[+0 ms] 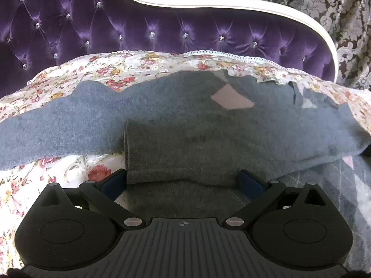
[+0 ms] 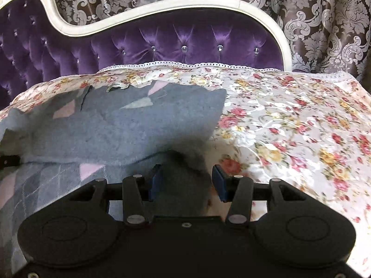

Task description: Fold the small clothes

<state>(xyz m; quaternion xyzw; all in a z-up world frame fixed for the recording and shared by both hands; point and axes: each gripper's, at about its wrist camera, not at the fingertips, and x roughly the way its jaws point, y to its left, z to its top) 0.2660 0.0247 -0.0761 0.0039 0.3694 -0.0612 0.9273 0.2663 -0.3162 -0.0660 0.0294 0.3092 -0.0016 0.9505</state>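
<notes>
A small grey-blue knit sweater (image 1: 162, 120) with pink and pale diamond patches lies on a floral bedspread (image 1: 69, 74). It also shows in the right wrist view (image 2: 127, 127), at the left. A darker ribbed cuff or hem (image 1: 176, 162) lies between the fingers of my left gripper (image 1: 183, 183), whose jaws stand wide apart. My right gripper (image 2: 187, 180) is open too, with a dark fold of the sweater (image 2: 185, 185) between its blue pads (image 2: 219, 180), at the garment's right edge.
A purple tufted headboard (image 2: 174, 41) with a white curved frame (image 2: 162, 7) stands behind the bed. Patterned damask curtains (image 2: 324, 27) hang beyond it. Bare floral bedspread (image 2: 289, 127) stretches to the right of the sweater.
</notes>
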